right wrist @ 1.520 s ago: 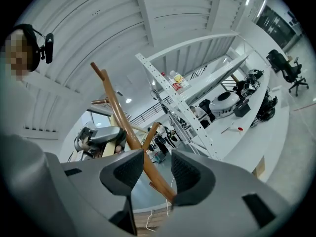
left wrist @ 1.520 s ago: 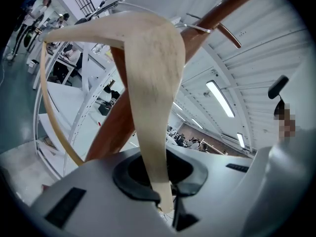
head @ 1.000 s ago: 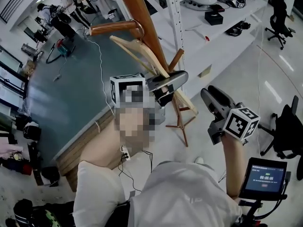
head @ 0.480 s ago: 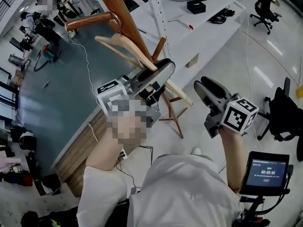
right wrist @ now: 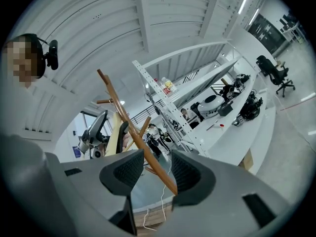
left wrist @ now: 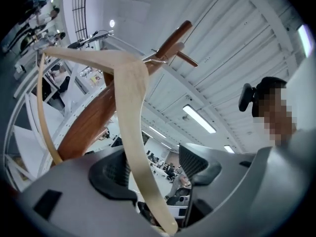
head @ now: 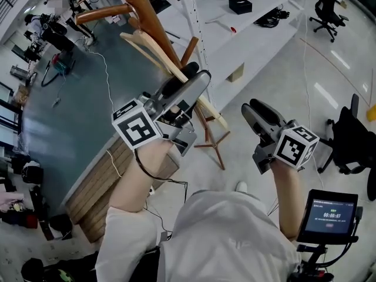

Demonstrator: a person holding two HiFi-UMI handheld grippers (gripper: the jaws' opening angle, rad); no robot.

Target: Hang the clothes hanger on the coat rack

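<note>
The pale wooden clothes hanger [left wrist: 129,90] hangs by its metal hook [left wrist: 157,59] over a peg of the brown wooden coat rack [left wrist: 170,39]. In the head view the hanger [head: 154,56] slants down along the rack's pole [head: 147,13]. My left gripper [head: 191,81] reaches up around the hanger's lower arm. Its jaws are opening: the arm runs between the pads [left wrist: 197,162] with a gap on the right side, unclamped. My right gripper [head: 257,113] stands to the right of the rack, open and empty. Through its jaws [right wrist: 157,167] I see the rack's pole [right wrist: 131,132] farther off.
White shelving [head: 235,4] with boxes and devices stands behind the rack. The rack's feet [head: 214,148] spread on the pale floor beside a green platform [head: 70,116]. Office chairs [head: 326,7] [head: 352,143] are at the right, a timer screen [head: 326,213] lower right, and people [head: 53,28] far left.
The left gripper's jaws have spread apart off the hanger's arm, and that gripper has dropped a little and tilted. The hanger stays on the rack. The right gripper has hardly moved.
</note>
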